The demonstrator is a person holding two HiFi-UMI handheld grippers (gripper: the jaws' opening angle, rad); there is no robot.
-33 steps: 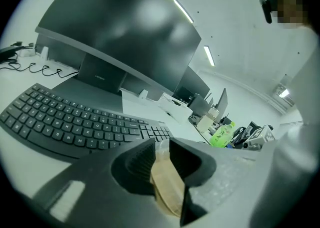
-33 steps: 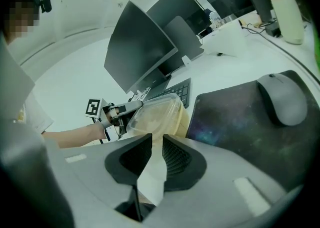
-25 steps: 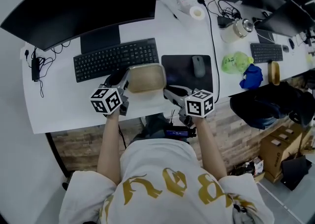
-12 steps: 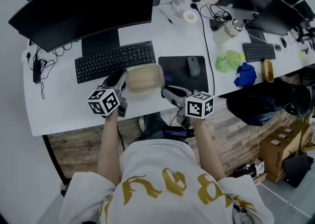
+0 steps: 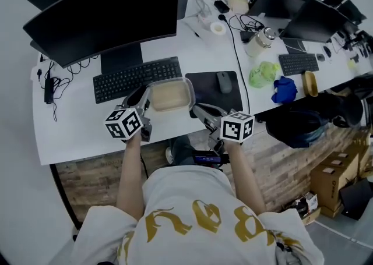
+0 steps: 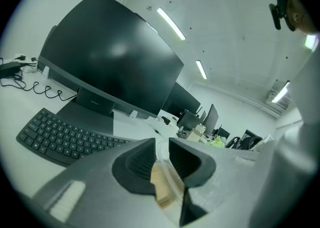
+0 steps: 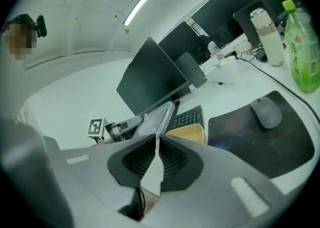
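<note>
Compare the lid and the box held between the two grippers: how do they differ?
The lid is see-through; the box is solid tan. The lid stands tilted above the box, which lies roughly level. The right gripper pinches the lid's edge; the left gripper pinches the box's tan rim. Both are rounded rectangles.
</note>
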